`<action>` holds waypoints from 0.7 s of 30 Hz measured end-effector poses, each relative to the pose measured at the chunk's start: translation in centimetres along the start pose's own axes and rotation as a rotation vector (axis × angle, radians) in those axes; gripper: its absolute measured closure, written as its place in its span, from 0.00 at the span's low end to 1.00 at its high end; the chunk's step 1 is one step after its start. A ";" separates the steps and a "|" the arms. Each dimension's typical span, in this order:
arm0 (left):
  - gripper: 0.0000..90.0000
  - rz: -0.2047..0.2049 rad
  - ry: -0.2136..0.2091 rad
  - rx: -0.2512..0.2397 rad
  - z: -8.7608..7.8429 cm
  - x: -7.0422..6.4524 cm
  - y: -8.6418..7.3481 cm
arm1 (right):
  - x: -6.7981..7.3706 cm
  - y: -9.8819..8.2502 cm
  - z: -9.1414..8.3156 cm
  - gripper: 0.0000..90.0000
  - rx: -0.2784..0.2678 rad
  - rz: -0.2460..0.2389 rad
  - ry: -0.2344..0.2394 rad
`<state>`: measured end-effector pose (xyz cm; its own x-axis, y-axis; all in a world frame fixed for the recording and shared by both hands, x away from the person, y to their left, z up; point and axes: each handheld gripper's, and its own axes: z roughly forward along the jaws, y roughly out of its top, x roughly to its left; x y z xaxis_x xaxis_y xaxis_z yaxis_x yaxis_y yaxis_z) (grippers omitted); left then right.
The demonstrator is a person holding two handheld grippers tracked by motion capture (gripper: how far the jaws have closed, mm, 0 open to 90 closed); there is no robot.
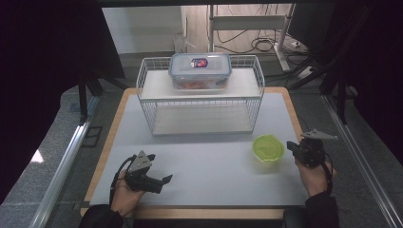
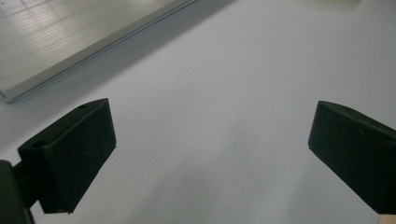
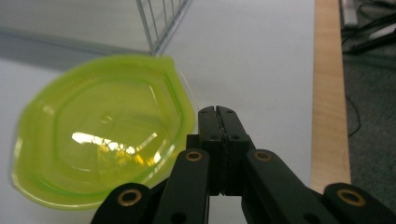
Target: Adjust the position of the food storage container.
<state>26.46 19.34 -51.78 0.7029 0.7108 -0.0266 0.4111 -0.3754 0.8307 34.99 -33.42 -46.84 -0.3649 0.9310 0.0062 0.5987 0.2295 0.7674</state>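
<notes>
2 grippers sit low over the white counter (image 1: 204, 156), and the work in hand turns on the green bowl (image 1: 268, 147) near the counter's right edge. Starting at the left: the left gripper (image 1: 159, 183) rests near the front-left corner, pointing toward the right, its fingers (image 2: 70, 158) spread wide with nothing but bare counter between them. It lies well apart from the bowl. In the middle, toward the back edge, stands the wire rack (image 1: 199, 97), carrying 1 clear lidded container (image 1: 200, 70) on its upper shelf; the bowl sits in front of the rack's right front corner, apart from it.

On the right, the right gripper (image 1: 291, 147) is just beside the bowl, clearly the nearer of the 2. Its fingers (image 3: 218, 126) are pressed together, holding nothing, and in the right gripper view the bowl's rim (image 3: 184, 100) lies to their left, close beside the tips. The bowl is upright and roughly round, so no long axis matters. Judged from this, any grasp calls for spreading the fingers first, then shifting leftward so 1 finger goes inside the rim and 1 outside.
</notes>
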 end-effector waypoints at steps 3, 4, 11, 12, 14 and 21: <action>0.01 -0.002 -0.002 0.004 0.1 0.0 0.0 | -0.5 -0.5 0.9 1.00 0.039 0.010 0.012; 0.01 -0.002 -0.003 0.005 0.1 0.0 0.0 | -0.6 -0.6 1.1 1.00 0.050 0.013 0.016; 0.01 -0.003 -0.007 0.009 0.2 -0.1 0.0 | -0.9 -1.2 2.5 1.00 0.093 0.022 0.070; 0.01 -0.003 -0.007 0.010 0.2 -0.1 0.0 | -0.9 -1.3 2.6 1.00 0.093 0.027 0.085; 0.01 -0.003 -0.007 0.010 0.2 0.0 0.0 | -0.8 -1.4 3.0 1.00 0.100 0.028 0.115; 0.01 -0.005 -0.007 0.012 0.2 0.0 -0.1 | -0.1 -1.4 3.6 1.00 0.127 0.011 0.141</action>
<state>26.54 19.19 -51.96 0.7051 0.7083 -0.0347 0.4212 -0.3789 0.8240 36.70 -32.85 -50.23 -0.4485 0.8869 0.1106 0.6852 0.2618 0.6797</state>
